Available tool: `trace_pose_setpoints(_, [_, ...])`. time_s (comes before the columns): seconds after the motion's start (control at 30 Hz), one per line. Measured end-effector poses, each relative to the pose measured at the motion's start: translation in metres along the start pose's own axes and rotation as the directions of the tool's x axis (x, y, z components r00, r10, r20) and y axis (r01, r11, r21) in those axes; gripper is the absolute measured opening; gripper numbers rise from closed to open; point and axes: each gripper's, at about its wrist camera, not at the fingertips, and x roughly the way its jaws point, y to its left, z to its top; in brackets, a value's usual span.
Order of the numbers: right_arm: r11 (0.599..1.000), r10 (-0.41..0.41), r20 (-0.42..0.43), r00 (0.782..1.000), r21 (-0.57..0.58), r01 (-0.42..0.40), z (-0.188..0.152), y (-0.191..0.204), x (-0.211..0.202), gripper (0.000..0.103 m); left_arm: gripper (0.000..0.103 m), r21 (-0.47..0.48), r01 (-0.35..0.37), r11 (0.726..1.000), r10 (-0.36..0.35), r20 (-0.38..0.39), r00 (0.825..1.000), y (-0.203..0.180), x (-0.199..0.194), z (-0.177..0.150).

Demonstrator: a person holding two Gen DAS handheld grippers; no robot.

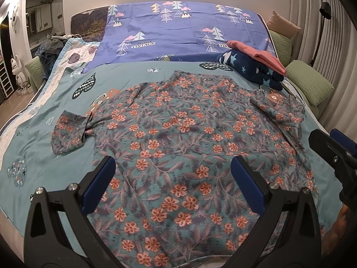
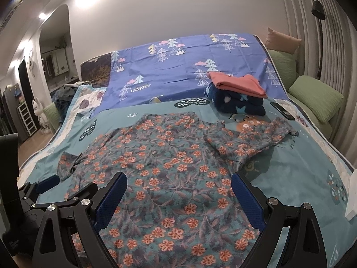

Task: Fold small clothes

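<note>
Floral shirt [image 1: 178,134] lies flat, spread out across the centre of both views on the teal sheet [image 1: 40,138]. Its sleeves stick out mid-left and mid-right; the right sleeve [image 2: 252,138] is rumpled.

Left gripper [image 1: 173,172]: jaws spread wide, nothing between them, hovering over the shirt's near part at bottom centre. Right gripper [image 2: 178,187]: same, jaws spread, empty, above the shirt's near part. Each gripper also shows at the other view's side edge.

Folded stack in the upper right of the frame: pink garment [image 2: 236,81] on top of a navy star blanket [image 2: 236,102], apart from the shirt. Dark phone [image 2: 282,110] lies just right of the stack. Purple tree-print sheet [image 1: 178,29] behind; green pillows [image 2: 316,98] at the right edge.
</note>
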Motion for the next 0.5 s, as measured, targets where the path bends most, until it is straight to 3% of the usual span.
trace_pose_setpoints(0.5, [0.997, 0.010, -0.038, 0.999, -0.070, -0.012, 0.009, 0.029, 0.023, 0.096, 0.102, -0.059, -0.043, 0.997, 0.042, -0.029, 0.999, 0.035, 0.016, 0.001])
